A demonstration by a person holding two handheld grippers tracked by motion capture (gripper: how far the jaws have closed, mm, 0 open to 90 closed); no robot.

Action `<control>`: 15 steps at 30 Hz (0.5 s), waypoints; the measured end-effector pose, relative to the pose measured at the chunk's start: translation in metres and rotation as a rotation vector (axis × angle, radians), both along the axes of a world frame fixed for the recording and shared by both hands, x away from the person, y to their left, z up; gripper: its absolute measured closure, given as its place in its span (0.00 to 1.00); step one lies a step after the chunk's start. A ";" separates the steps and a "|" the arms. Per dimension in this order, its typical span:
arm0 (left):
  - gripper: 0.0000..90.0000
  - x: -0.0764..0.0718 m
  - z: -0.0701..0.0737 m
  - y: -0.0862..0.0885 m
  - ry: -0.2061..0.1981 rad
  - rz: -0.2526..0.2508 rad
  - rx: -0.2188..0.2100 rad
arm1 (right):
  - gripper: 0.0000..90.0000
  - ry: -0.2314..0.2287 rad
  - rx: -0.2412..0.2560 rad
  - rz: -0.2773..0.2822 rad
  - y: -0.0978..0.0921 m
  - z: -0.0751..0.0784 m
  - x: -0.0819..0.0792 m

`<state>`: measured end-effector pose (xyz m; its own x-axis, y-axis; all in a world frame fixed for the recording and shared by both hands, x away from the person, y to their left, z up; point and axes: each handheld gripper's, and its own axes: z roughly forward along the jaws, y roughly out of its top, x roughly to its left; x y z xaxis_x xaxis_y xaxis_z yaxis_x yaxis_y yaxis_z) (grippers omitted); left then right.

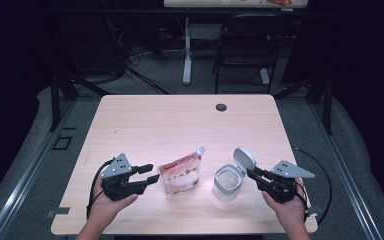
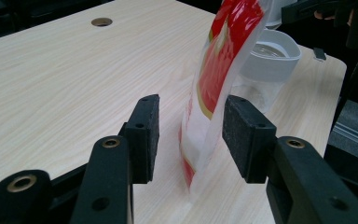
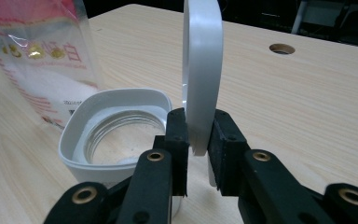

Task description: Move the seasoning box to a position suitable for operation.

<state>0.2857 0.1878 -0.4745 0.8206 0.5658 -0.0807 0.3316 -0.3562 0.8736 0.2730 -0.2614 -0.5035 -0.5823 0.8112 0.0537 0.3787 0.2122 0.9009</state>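
Standing upright near the front edge of the pale wood-grain table (image 1: 145, 115), a red-and-white pouch (image 1: 181, 173) with a small spout at its upper corner takes the middle of the scene. Its film is glossy and partly clear, with white contents showing through the lower half and printed characters across the front. Just to its right sits a clear jar (image 1: 227, 183) with a white, rounded-square collar; the glass mouth is round and open, and a little white powder lies inside.

The left gripper (image 1: 147, 173) lies low on the table beside the pouch, jaws apart. In the left gripper view the matte black pads (image 2: 145, 135) flank the pouch's thin edge with a gap on either side, so they do not touch it.

The right gripper (image 1: 252, 173) has its jaws clamped on the lid (image 1: 244, 159), a smooth grey-white disc with rounded corners, held on edge and tilted above the jar's right rim. In the right gripper view the lid rises vertically between the two foam-faced pads.

A round cable hole (image 1: 221, 107) marks the table's far side.
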 end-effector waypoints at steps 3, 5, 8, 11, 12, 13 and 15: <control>0.63 0.000 0.000 0.000 0.000 0.000 -0.002 | 0.88 -0.001 0.006 -0.010 -0.001 0.000 0.003; 0.63 -0.001 0.000 -0.001 0.001 -0.001 0.004 | 0.88 -0.002 0.016 -0.015 -0.002 -0.001 0.007; 0.63 -0.001 -0.001 -0.002 0.002 -0.005 0.005 | 0.88 0.000 0.025 -0.020 -0.002 -0.001 0.010; 0.63 -0.001 -0.001 -0.003 0.000 -0.006 0.005 | 0.88 0.006 0.036 -0.022 -0.004 -0.001 0.017; 0.63 -0.001 -0.001 -0.003 0.001 -0.007 0.005 | 0.88 0.004 0.038 -0.022 -0.004 -0.002 0.018; 0.63 -0.001 -0.001 -0.003 0.001 -0.007 0.007 | 0.88 0.005 0.041 -0.020 -0.004 -0.002 0.019; 0.63 -0.001 -0.001 -0.003 0.003 -0.006 0.007 | 0.88 0.006 0.049 -0.021 -0.004 -0.002 0.021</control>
